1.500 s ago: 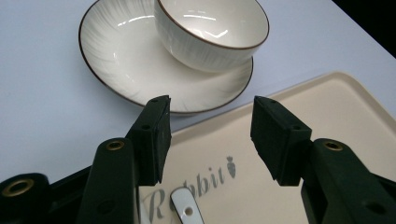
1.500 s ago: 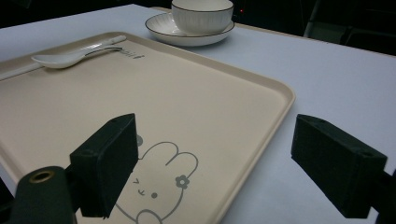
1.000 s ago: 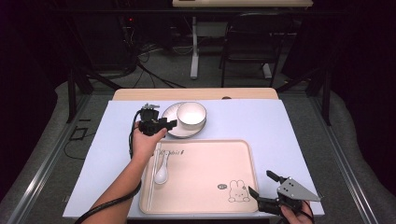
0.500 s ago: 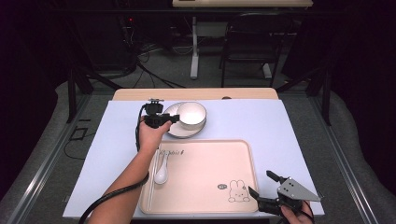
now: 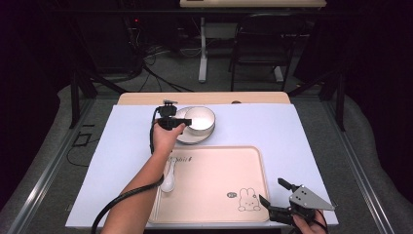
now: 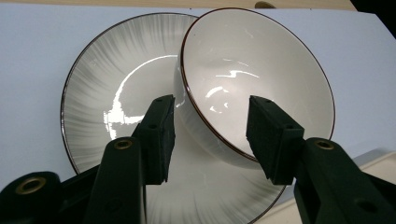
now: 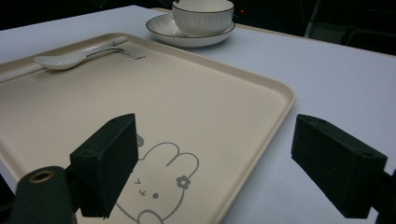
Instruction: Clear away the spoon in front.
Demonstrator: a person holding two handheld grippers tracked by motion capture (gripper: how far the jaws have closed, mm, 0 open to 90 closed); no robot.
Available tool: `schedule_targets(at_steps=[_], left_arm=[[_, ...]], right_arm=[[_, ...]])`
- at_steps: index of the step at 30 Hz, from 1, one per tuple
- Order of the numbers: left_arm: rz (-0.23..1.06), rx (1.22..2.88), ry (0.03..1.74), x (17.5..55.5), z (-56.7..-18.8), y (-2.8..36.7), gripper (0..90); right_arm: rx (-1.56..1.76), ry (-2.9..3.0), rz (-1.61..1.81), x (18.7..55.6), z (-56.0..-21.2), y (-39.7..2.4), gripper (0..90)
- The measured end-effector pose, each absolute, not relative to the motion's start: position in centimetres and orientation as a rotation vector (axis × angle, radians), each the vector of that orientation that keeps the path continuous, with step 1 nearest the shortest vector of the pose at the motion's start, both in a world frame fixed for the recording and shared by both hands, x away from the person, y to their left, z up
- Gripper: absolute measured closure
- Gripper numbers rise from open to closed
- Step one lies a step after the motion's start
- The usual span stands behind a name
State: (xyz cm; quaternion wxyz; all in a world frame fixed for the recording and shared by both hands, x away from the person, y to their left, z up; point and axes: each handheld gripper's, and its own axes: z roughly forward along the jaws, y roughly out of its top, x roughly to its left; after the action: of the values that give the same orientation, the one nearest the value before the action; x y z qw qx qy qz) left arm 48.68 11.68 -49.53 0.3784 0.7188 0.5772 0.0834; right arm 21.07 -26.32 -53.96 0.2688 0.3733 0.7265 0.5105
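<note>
A white bowl with a dark rim sits on a ribbed grey-white plate at the back of the white mat. My left gripper reaches the bowl's near-left rim. In the left gripper view the bowl rests off-centre on the plate. The left gripper has one jaw outside the bowl's wall and one inside. Its jaws have just been closing, with the rim between them and the pads still apart from it. My right gripper stands open at the beige tray's near-right corner.
A white spoon lies at the tray's left edge, also seen as the spoon in the right gripper view. A rabbit drawing marks the tray near my right gripper. The table's wooden back edge runs behind the plate.
My left hand has moved right and slightly forward, bringing its jaws from beside the plate onto the bowl's rim. The right gripper has stayed put.
</note>
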Motion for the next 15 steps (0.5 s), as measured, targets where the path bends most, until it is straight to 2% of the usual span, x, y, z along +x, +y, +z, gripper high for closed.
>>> schedule_targets(at_steps=[15], left_arm=[[0.183,1.844,1.548,49.9,-51.0,10.5,52.9]], right_arm=[[1.008,1.959,1.382,21.0,-53.9,-26.3,14.3]])
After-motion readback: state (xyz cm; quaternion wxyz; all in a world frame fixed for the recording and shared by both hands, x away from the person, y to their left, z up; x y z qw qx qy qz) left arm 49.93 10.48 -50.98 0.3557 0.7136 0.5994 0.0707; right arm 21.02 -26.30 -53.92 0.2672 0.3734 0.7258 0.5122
